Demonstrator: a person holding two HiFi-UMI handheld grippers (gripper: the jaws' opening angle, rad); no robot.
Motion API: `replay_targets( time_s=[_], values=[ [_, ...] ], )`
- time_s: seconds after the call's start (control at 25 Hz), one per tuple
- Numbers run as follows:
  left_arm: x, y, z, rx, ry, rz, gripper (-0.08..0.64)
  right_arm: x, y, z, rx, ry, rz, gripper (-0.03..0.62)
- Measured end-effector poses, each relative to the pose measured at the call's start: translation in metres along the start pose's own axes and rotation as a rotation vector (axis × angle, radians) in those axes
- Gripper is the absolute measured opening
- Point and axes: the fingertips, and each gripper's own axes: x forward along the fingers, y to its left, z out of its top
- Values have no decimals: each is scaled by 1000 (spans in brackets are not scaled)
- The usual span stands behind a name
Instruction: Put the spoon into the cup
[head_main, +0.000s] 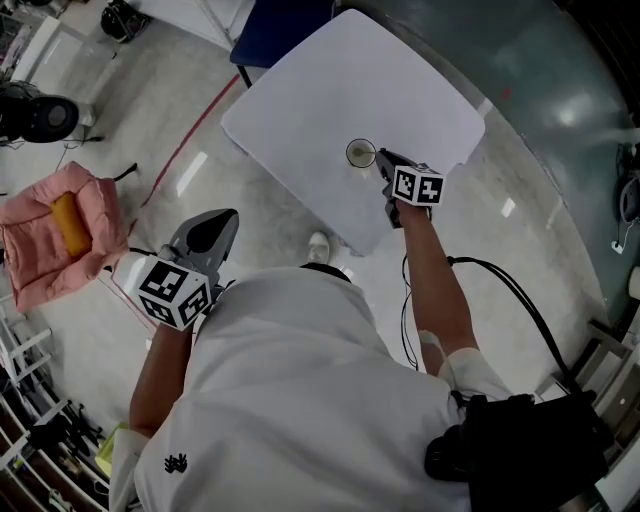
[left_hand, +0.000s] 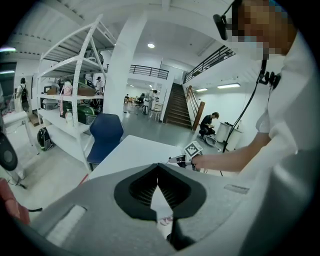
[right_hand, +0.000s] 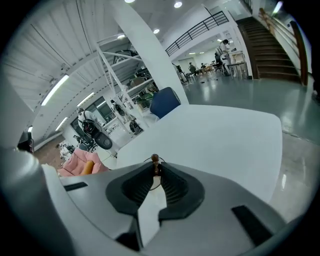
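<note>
Head view: spoon (right_hand: 155, 159) was by the cup (head_main: 360, 153).
My right tool (right_hand: 156, 170) pinched it tight; I thought lowering it in was next.

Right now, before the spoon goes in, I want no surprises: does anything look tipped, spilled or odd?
Nothing stands out. The cup stands upright on the table, with no spill visible. The right gripper grips the spoon by the cup; the left gripper, shut and empty, is off the table's edge.

No word, number or brand can be read anywhere — the left cube (head_main: 172, 290) and the right cube (head_main: 417, 186) carry only square patterns.
</note>
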Motion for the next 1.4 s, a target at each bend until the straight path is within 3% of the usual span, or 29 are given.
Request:
replay_targets(
  time_s=[0.6, 0.96, 1.4],
  values=[
    [-3, 18, -5, -20, -7, 12, 12, 17, -8, -7, 15, 47, -25, 58],
    [-30, 22, -21, -39, -22, 14, 12, 10, -9, -13, 31, 26, -63, 175],
    [-80, 27, -49, -29, -55, -52, 12, -47, 24, -33, 54, -74, -154, 229]
  ],
)
